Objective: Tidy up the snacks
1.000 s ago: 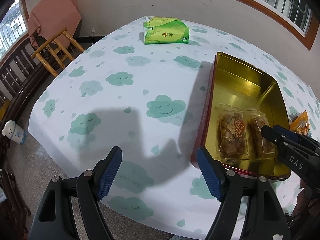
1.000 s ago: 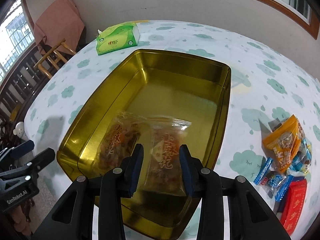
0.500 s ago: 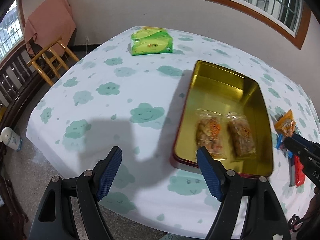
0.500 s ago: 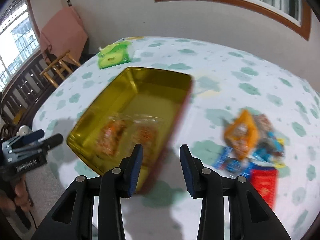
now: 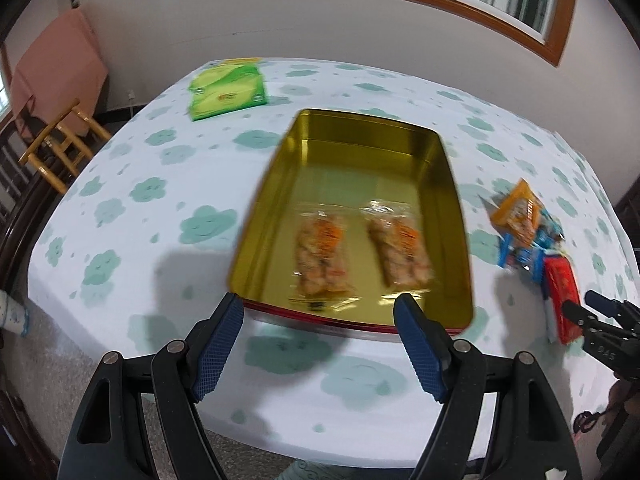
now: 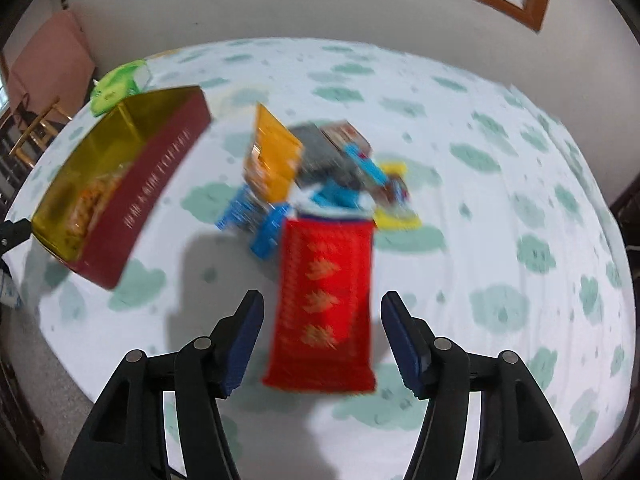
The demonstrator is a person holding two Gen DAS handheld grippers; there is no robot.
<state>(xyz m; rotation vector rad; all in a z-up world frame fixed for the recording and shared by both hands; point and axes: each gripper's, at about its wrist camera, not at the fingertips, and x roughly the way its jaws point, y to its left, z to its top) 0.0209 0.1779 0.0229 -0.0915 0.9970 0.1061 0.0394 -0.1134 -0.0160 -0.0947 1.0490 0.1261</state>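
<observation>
Opening over the red packet [image 6: 325,300] near the counter's [image 6: 500,184] front edge, the empty right gripper [image 6: 322,338] should straddle it squarely before clamping, left gripper [image 5: 318,346] idle and released.

The right wrist view is smeared by motion, so the print on the red packet [image 6: 324,300] and the wrappers in the snack pile [image 6: 328,172] cannot be read. The lettering on the tin's red side [image 6: 156,184] is likewise illegible. In the left wrist view the two packets [image 5: 362,252] in the tin are blurred, and the right gripper [image 5: 592,312] is cut off by the edge.
</observation>
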